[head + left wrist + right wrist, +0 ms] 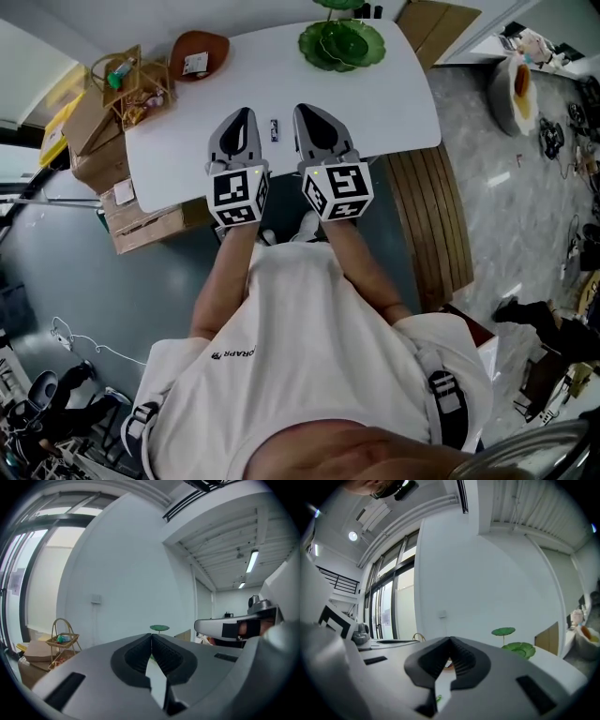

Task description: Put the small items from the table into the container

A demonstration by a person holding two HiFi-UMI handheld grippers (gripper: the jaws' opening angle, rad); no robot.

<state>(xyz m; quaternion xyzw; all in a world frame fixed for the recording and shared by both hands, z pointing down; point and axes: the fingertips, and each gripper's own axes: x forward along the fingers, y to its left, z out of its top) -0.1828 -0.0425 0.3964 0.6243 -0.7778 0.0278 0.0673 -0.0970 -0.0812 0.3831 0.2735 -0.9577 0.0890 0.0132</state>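
A small dark item (274,129) lies on the white table (394,103), between my two grippers. My left gripper (244,114) is just left of it, jaws shut with nothing between them; in its own view the tips (151,635) meet. My right gripper (303,109) is just right of the item, also shut and empty (450,640). At the table's far left stands a brown bowl (199,54) with a white piece in it. A green leaf-shaped dish (342,42) sits at the far edge, and shows again in the right gripper view (520,648).
A wicker basket stand (131,82) holding small things is beside the table's left corner, over cardboard boxes (141,220). A wooden slatted bench (431,216) runs along the table's right. The person's torso fills the lower head view.
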